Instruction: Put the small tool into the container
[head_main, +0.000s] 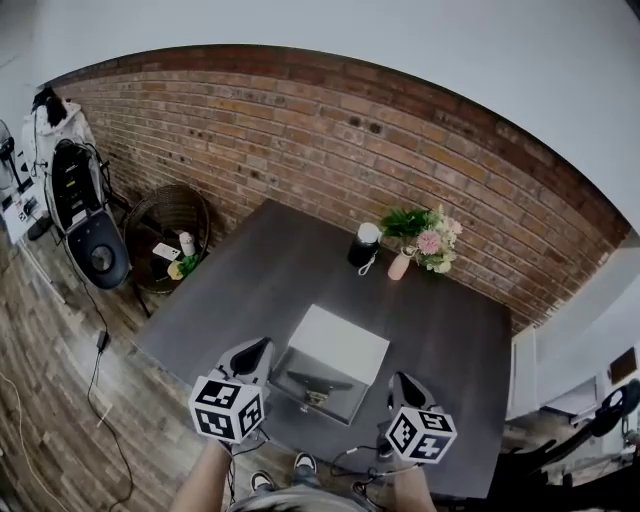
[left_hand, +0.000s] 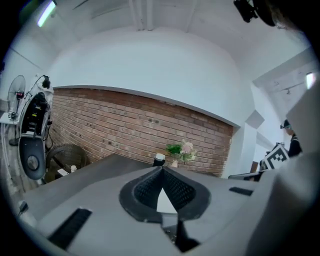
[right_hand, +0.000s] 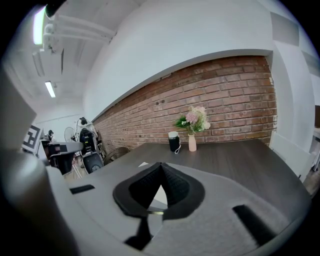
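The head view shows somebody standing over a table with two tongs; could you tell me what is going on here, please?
A person holds the left tongs and the right tongs over the near edge of a dark table, on either side of a white container. Both tongs are shut and empty. A small tool lies on the grey part at the container's near side, and neither tongs touches it.

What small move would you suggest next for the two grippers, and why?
Probably open one of them, say the left gripper, and tip it down toward the small dark tool. Both it and the right gripper are shut with nothing between their tips. They flank the white box, and the tool lies untouched at its near edge, between them.
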